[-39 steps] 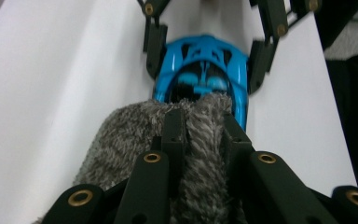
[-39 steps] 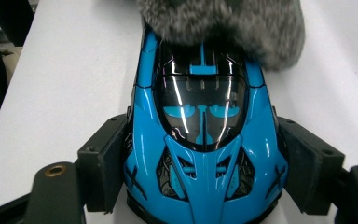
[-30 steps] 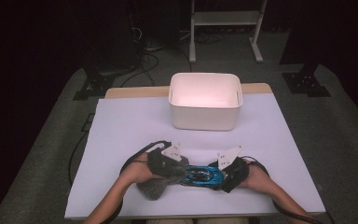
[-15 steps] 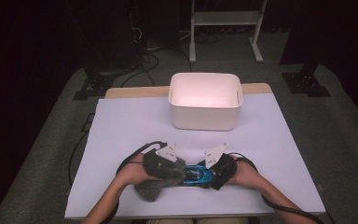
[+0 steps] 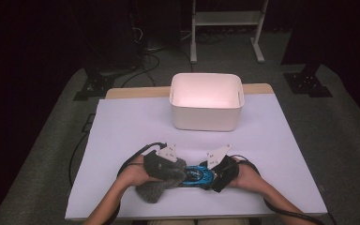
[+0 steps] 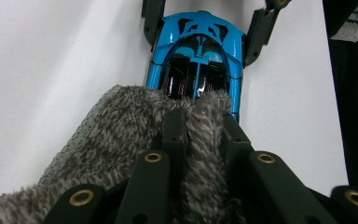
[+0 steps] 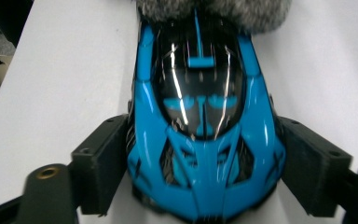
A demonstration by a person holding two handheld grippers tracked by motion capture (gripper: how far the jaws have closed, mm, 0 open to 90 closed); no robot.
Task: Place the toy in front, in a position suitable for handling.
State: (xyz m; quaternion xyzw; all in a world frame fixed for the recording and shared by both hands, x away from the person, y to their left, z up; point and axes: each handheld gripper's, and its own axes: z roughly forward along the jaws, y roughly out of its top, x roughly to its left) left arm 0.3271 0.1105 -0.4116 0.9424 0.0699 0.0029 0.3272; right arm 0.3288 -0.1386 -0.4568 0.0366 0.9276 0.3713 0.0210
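A blue toy car lies on the white table near the front edge. A grey fuzzy cloth drapes over its left end. My left gripper is shut on a fold of the cloth, which bulges up between the fingers just behind the car. From the other end, my right gripper straddles the car. Its jaws have just been opening, and the pads still rest against both flanks of the car. The cloth's edge shows at the far end.
A white plastic bin stands open at the middle back of the table. Black cables trail from both grippers toward the front edge. A metal stand and dark floor lie beyond the table.
Both hands have shifted slightly to the left. The right gripper has slid farther onto the car. The cloth remains over the car's left end.
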